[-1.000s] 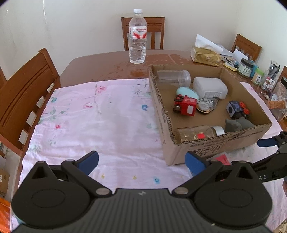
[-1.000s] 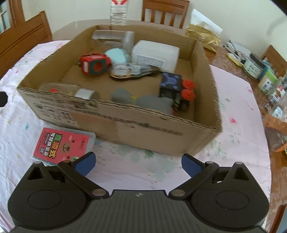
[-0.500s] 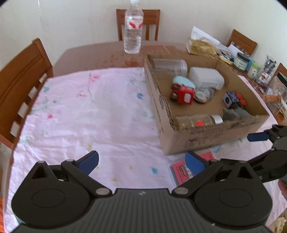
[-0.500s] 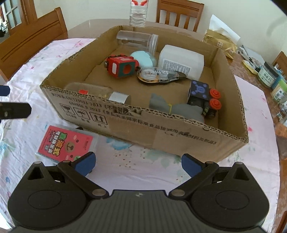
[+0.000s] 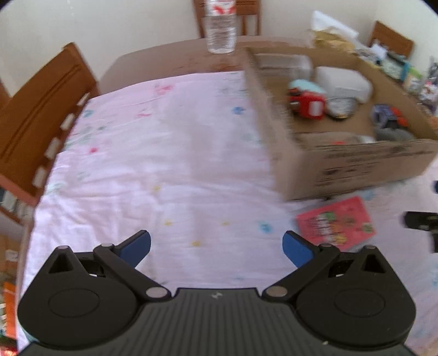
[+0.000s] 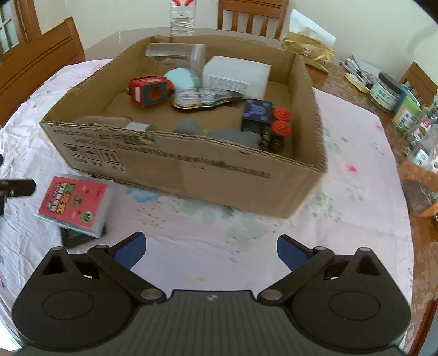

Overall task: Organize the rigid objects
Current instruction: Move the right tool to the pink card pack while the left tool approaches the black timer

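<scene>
A cardboard box (image 6: 191,169) (image 5: 356,164) stands on the pink floral cloth (image 5: 164,164) and holds several small things: a red cube toy (image 6: 149,91), a white container (image 6: 236,75), a tape dispenser (image 6: 202,98), a dark cube with red knobs (image 6: 265,117), a clear jar (image 6: 178,52). A red card pack (image 6: 72,201) (image 5: 335,223) lies flat on the cloth in front of the box. My left gripper (image 5: 216,247) is open and empty, left of the pack. My right gripper (image 6: 210,250) is open and empty, before the box.
A water bottle (image 5: 220,26) stands behind the box. Wooden chairs (image 5: 35,117) stand around the table. Jars and clutter (image 6: 397,95) crowd the table's right edge, with a gold bag (image 6: 309,50) at the back. A dark flat object (image 6: 75,238) lies under the pack's near corner.
Both grippers have pulled back from the box, so the box looks farther. The card pack shows more fully in the left view. Both stay open.
</scene>
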Motion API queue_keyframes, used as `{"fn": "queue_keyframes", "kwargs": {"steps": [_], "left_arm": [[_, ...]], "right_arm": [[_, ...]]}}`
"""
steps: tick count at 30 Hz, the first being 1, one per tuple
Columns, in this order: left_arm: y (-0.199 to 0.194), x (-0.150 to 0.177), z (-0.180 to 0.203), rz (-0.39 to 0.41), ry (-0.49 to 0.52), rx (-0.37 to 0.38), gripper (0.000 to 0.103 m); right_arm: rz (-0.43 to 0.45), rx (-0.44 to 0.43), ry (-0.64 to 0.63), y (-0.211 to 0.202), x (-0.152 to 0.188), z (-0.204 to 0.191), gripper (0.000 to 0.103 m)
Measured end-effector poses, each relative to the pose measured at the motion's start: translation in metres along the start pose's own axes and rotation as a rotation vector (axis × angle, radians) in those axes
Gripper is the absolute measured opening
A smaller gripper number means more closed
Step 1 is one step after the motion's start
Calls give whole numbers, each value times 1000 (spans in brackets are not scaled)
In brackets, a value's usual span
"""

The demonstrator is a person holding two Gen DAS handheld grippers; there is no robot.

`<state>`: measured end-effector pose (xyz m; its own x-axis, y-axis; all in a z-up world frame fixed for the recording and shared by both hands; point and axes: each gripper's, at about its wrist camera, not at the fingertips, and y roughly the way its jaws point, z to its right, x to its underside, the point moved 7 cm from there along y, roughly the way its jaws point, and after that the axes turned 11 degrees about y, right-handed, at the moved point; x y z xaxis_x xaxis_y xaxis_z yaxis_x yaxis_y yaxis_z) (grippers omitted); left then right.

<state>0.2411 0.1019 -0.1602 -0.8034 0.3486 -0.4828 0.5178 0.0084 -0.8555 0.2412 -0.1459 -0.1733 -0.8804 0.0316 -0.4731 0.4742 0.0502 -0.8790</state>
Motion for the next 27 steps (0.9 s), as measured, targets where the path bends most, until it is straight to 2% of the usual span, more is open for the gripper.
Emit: {"fn": "queue_keyframes", "kwargs": {"steps": [4, 18, 23, 27], "left_arm": [[15, 0, 7, -30, 11, 35, 102], [12, -23, 60, 21, 77, 161, 101], [6, -23, 59, 38, 99, 135, 101], [2, -22, 44, 50, 103, 86, 101]], "right_arm": [[2, 1, 6, 0, 2, 9, 103], [11, 1, 17, -7, -1, 17, 103], [6, -46, 18, -11, -1, 10, 103], [-1, -109, 2, -15, -2, -7, 103]]}}
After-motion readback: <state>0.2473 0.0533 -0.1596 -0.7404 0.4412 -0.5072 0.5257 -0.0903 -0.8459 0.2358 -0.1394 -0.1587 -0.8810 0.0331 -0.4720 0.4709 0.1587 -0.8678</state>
